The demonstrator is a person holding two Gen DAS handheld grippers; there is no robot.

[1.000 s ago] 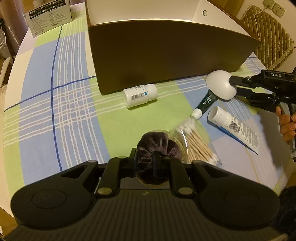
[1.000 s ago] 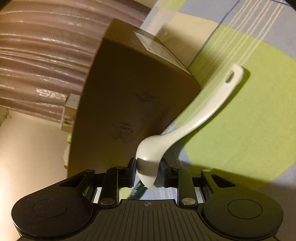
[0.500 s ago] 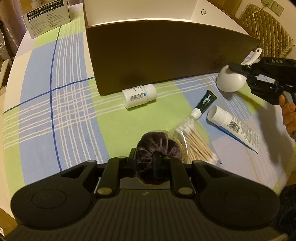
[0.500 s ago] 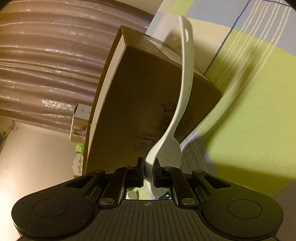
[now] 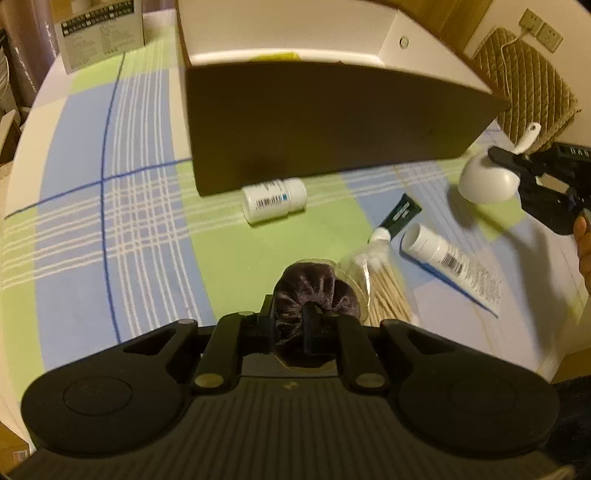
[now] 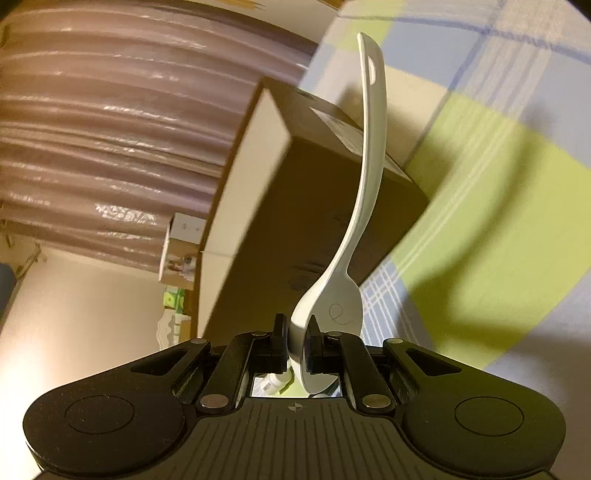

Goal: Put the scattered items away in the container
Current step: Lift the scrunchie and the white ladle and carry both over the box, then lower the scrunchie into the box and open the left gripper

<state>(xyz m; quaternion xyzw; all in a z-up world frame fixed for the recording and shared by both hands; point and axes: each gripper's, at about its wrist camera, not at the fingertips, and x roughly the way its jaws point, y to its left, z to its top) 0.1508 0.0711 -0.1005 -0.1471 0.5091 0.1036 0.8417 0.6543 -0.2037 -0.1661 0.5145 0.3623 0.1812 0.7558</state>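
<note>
The white spoon [image 6: 364, 206] sits pinched by its bowl between the closed jaws of the right gripper [image 6: 295, 345], with its handle sticking forward toward the open brown box [image 5: 332, 122], the container for this tidy-up. A second ago the spoon hung lower, level with the foot of the box wall; it has since swung upright in the grip and been lifted, so that in the left wrist view the bowl now rides beside the box's right corner, clear of the checked tablecloth [image 5: 110, 221]. That reads as a carry toward the box opening, with the drop not yet made.

The left gripper [image 5: 290, 326] has its jaws clamped narrow on the dark velvet scrunchie [image 5: 314, 291], which looks just lifted off the cloth; the box sits lower in that view than it did a second ago.

Left on the cloth are a white pill bottle [image 5: 275, 199] lying just beside the box wall, a small dark green tube [image 5: 397, 218], a white tube [image 5: 450, 258] and a bag of cotton swabs [image 5: 380, 288] next to the scrunchie. Something yellow shows inside the box.

Both white items carry barcodes, but their print is too small to read. The spoon bowl bears a faint looped mark. The right gripper's body shows letters that look like "DAS". A printed carton [image 5: 99, 33] stands at the far left, its text illegible.
</note>
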